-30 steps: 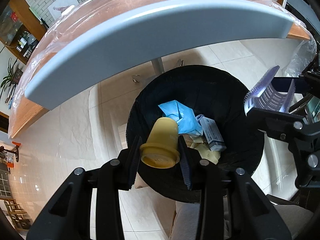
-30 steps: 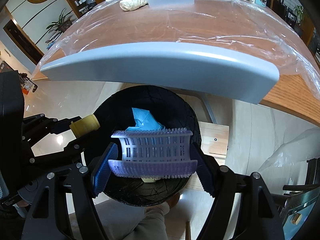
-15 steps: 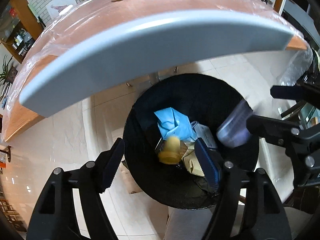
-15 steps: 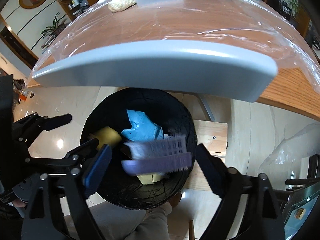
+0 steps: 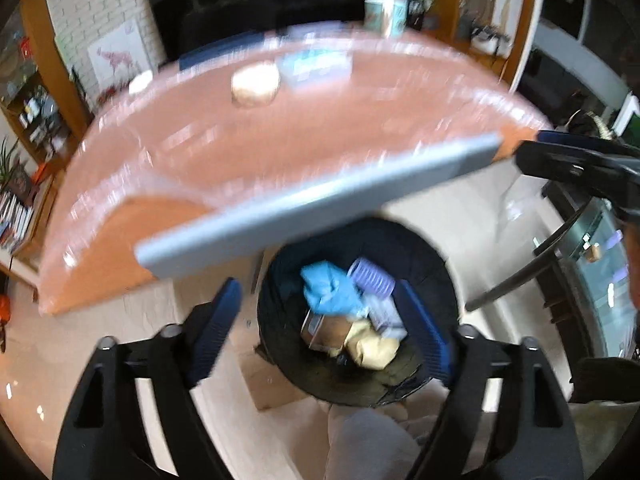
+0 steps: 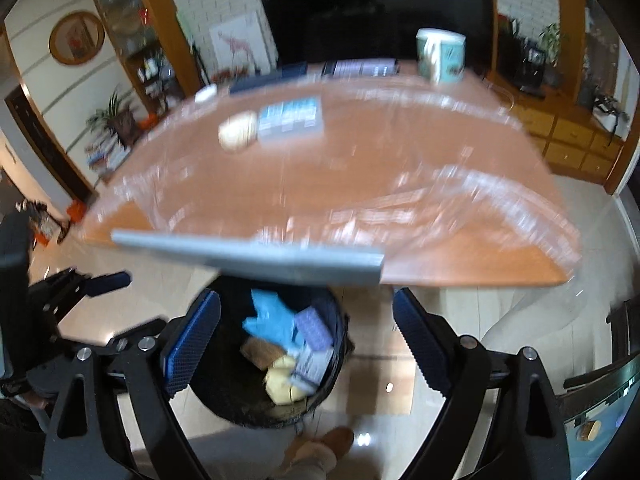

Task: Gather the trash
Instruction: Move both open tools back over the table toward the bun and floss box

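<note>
Pale glossy floor tiles (image 5: 132, 344) fill the lower half of both views, and above them curves your long reddish-brown wooden table (image 6: 360, 168) with its grey-blue front edge (image 5: 320, 208), draped in crinkled clear plastic film that blurs into streaks.

Your left gripper (image 5: 324, 324) stands wide; its jaws have just been opening and nothing lies between the ribbed blue pads (image 5: 216, 324). Your right gripper (image 6: 308, 340) is equally wide, its jaws also just opened, the textured blue pads (image 6: 192, 344) touching nothing.

Low in the centre of both frames, seen between each pair of fingers, sits the round black trash bin (image 5: 440, 276) with a wrinkled black liner. Inside it lie a crumpled light-blue glove-like piece (image 5: 328, 292), a ribbed lilac plastic brush-like item (image 5: 372, 280) just beside it, a small white printed carton (image 5: 384, 316), a brown cardboard scrap (image 5: 328, 330) and yellowish crumpled pieces (image 5: 372, 346); whether the yellow cup is among them you cannot tell through the blur.

In the upper centre of the left view, a cream, rounded lump (image 5: 255, 85) rests on the table, beside a clear flat packet with blue print (image 5: 316, 65). Farther back stands a teal-and-white ceramic mug (image 6: 440, 56). In the right view, your left gripper's black frame appears at the left edge.
</note>
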